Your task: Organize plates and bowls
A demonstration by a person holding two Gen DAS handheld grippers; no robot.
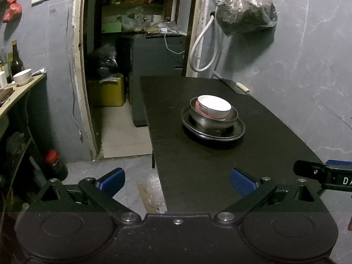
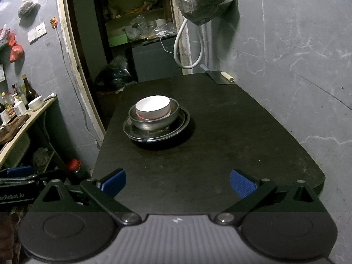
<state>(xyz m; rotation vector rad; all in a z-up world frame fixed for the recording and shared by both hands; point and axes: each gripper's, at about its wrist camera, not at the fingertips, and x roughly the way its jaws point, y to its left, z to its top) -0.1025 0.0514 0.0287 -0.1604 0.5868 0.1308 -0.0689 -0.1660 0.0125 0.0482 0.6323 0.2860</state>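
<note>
On the black table stands one stack: a white bowl inside a steel bowl, which sits on steel plates. My left gripper is open and empty, held back over the table's near left edge, well short of the stack. My right gripper is also open and empty above the table's near end. Part of the right gripper shows at the far right of the left wrist view, and part of the left gripper at the left edge of the right wrist view.
A cleaver lies at the table's far end by the grey wall. A side shelf on the left holds another white bowl and bottles. A red-capped bottle stands on the floor. A bag hangs on the wall.
</note>
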